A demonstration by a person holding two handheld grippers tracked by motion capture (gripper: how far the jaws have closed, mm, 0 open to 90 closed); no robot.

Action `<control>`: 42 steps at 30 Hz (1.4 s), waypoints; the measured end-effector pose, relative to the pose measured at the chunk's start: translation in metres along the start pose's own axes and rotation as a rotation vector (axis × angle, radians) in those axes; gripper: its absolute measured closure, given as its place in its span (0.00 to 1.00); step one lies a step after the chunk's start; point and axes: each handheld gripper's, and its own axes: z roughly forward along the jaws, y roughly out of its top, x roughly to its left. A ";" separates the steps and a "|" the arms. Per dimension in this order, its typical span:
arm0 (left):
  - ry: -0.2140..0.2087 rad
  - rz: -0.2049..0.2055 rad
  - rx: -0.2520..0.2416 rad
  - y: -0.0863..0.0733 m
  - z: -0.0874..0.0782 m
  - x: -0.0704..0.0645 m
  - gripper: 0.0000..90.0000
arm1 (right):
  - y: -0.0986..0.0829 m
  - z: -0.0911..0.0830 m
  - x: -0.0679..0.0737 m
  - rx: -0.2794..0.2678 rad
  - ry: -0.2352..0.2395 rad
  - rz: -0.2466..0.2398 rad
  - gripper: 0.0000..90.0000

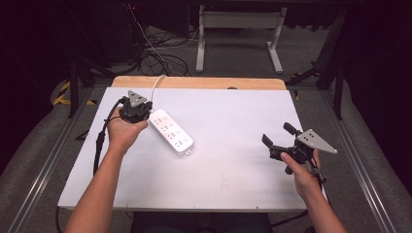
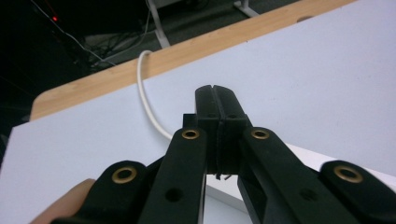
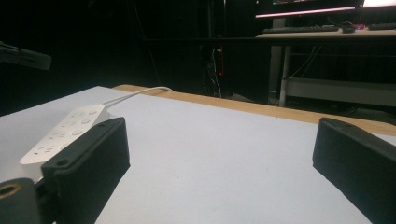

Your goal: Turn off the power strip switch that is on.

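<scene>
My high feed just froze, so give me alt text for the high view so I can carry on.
A white oblong plastic power strip lies on the white table board, its white cable running off the far edge. The left tongs sit at the strip's far end. The right tongs hover open toward the board's right side.

White table (image 1: 233,165), power strip (image 1: 171,131) on it
</scene>
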 end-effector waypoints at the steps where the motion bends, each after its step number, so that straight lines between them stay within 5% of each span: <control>1: -0.006 0.002 0.013 0.001 0.004 -0.001 1.00 | 0.000 0.000 0.000 -0.002 0.003 0.000 0.05; 11: -0.020 0.020 0.177 -0.002 0.049 -0.020 1.00 | 0.000 0.001 0.002 0.001 0.011 -0.002 0.05; 20: -0.032 -0.006 0.224 -0.008 0.068 -0.021 1.00 | 0.000 0.001 0.003 0.006 0.012 -0.012 0.05; 25: -0.024 0.014 0.255 -0.009 0.079 -0.027 1.00 | 0.000 0.001 0.004 0.011 0.014 -0.017 0.05; 31: -0.009 -0.009 0.267 -0.011 0.082 -0.021 1.00 | 0.000 0.001 0.004 0.013 0.014 -0.011 0.04; 34: -0.038 -0.030 0.263 -0.011 0.083 -0.021 1.00 | 0.000 0.001 0.005 0.011 0.014 -0.017 0.04; 42: -0.040 -0.028 0.275 -0.011 0.085 -0.024 1.00 | 0.000 0.000 0.008 0.011 0.020 -0.024 0.05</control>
